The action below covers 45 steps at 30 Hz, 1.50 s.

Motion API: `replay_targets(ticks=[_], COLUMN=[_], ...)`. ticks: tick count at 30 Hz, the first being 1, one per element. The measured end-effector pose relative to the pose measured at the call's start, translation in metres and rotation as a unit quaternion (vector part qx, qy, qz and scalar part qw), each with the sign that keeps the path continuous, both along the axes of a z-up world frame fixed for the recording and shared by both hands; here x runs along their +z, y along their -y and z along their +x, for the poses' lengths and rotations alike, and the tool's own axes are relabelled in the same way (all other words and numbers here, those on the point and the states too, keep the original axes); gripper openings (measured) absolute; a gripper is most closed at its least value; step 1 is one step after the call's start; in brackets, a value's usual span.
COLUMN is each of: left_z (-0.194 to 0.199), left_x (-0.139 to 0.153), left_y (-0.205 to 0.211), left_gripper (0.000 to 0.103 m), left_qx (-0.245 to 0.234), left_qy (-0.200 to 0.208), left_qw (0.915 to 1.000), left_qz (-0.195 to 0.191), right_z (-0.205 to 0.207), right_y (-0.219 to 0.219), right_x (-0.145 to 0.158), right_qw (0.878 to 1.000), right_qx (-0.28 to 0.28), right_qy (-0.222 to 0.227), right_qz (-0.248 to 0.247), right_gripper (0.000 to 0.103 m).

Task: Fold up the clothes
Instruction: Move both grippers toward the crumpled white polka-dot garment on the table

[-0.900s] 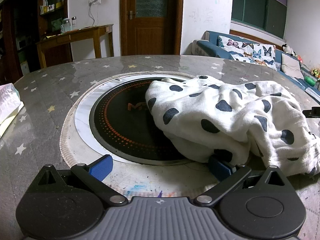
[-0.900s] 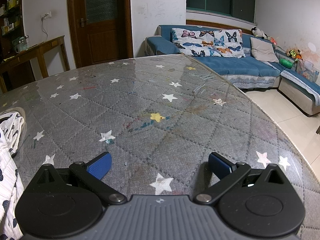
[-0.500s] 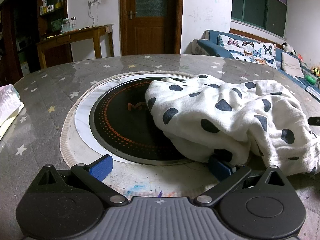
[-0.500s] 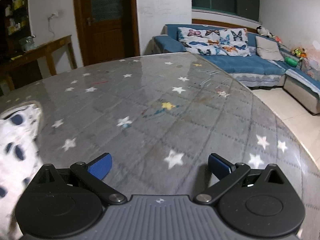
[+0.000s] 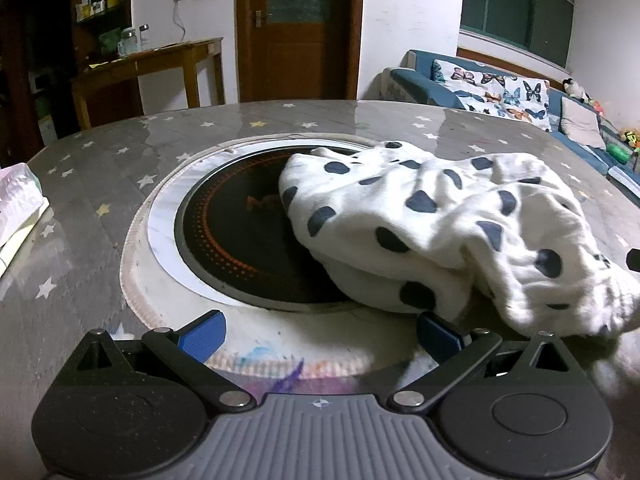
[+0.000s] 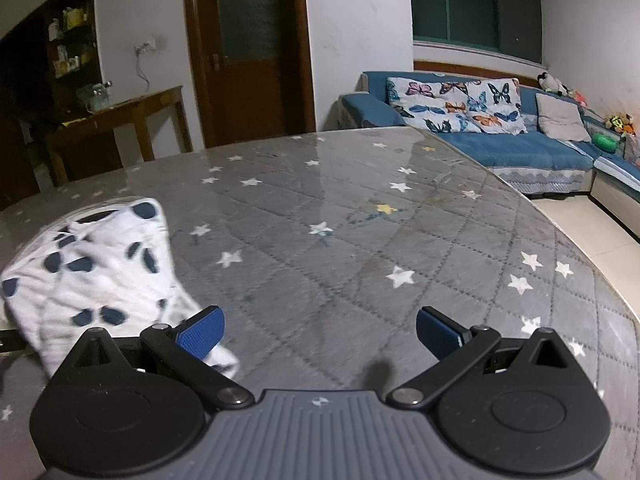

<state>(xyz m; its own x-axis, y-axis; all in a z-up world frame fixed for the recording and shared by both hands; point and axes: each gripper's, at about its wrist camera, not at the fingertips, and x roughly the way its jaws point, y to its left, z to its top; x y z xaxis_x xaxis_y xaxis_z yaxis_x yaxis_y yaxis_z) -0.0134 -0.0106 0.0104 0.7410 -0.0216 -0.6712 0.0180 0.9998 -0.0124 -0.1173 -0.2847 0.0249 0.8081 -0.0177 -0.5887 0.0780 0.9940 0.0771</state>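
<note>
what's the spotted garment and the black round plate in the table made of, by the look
Spotted garment: soft, thin, matte woven fabric, maybe cotton gauze, since it lies in crinkled, limp folds. Black round plate: smooth, glossy glass or ceramic, probably an inset cooktop, with a printed orange dot ring.

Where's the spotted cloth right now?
In the left wrist view the spotted cloth lies bunched on the table, right of centre, overlapping the round black hob.

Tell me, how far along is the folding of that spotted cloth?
Nothing looks folded yet: the spotted cloth lies crumpled, partly over the round black cooktop. Nothing is in hand; the left gripper and right gripper are both open beside it. Grasping, spreading and every fold remain.
</note>
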Motion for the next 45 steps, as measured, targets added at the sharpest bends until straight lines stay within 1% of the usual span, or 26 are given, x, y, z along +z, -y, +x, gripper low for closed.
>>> replay_targets(ticks=[9,29,34,45], left_z=[-0.018,-0.047,-0.048,-0.042], left_x=[0.011,0.029,0.034,0.036], left_y=[0.008,0.014,0.014,0.021], left_gripper=[0.103,0.103,0.103,0.103], left_qx=[-0.008,-0.024,-0.026,-0.034], left_qy=[0.007,0.037,0.045,0.040], left_qw=[0.9999,0.9989,0.9986,0.9986], left_qz=[-0.005,-0.012,-0.011,-0.001], right_z=[-0.022,-0.056,-0.056,-0.047], right_y=[-0.015,-0.036,-0.040,-0.045], right_x=[0.007,0.018,0.021,0.021], right_qw=[0.999,0.998,0.998,0.997], right_qx=[0.014,0.037,0.046,0.061], right_qy=[0.018,0.041,0.044,0.045], right_qz=[0.028,0.029,0.027,0.027], right_gripper=[0.103,0.103,0.103,0.103])
